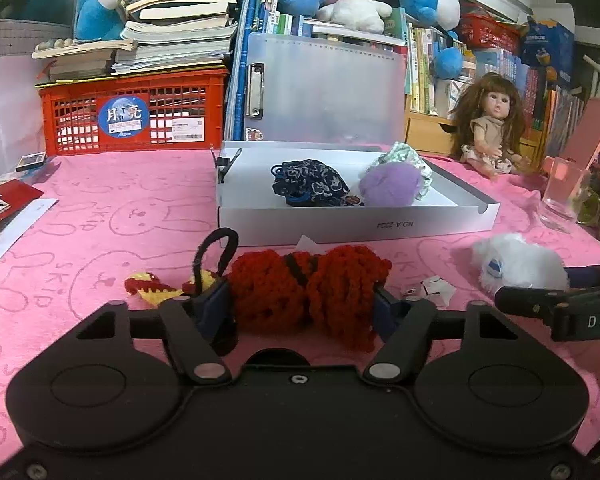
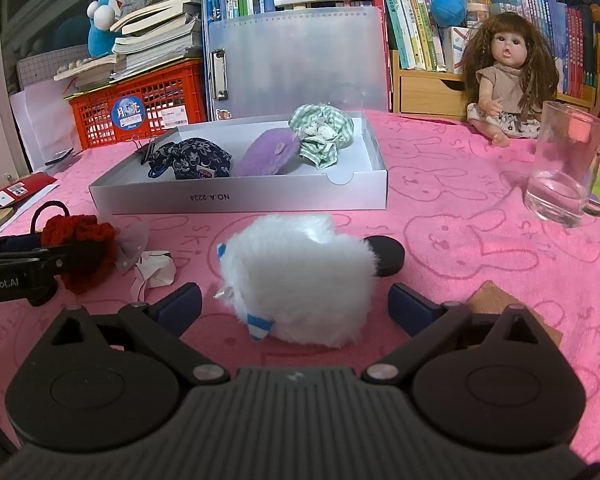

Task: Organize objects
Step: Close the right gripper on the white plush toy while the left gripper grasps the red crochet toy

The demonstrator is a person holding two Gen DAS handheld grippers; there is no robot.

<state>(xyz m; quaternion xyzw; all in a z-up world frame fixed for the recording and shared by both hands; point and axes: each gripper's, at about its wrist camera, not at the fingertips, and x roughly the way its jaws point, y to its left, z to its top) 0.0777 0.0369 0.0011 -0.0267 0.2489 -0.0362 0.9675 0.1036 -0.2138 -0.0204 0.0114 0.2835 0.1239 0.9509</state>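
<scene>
Left claw [image 1: 305, 304] clamped on the red crochet piece [image 1: 308, 292], blue pads pressing both its sides, just in front of the white box [image 1: 356, 222] on the pink counter [image 1: 100, 220]. Right claw [image 2: 296, 304] spread wide around the white fluffy toy [image 2: 296, 276], pads clear of the fur, also just in front of the box. Inside the box: dark floral pouch [image 2: 192, 164], purple plush [image 2: 266, 156], green checked cloth [image 2: 324, 132]. Right of the box, a glass mug [image 2: 564, 168]; behind that, a doll [image 2: 508, 80].
</scene>
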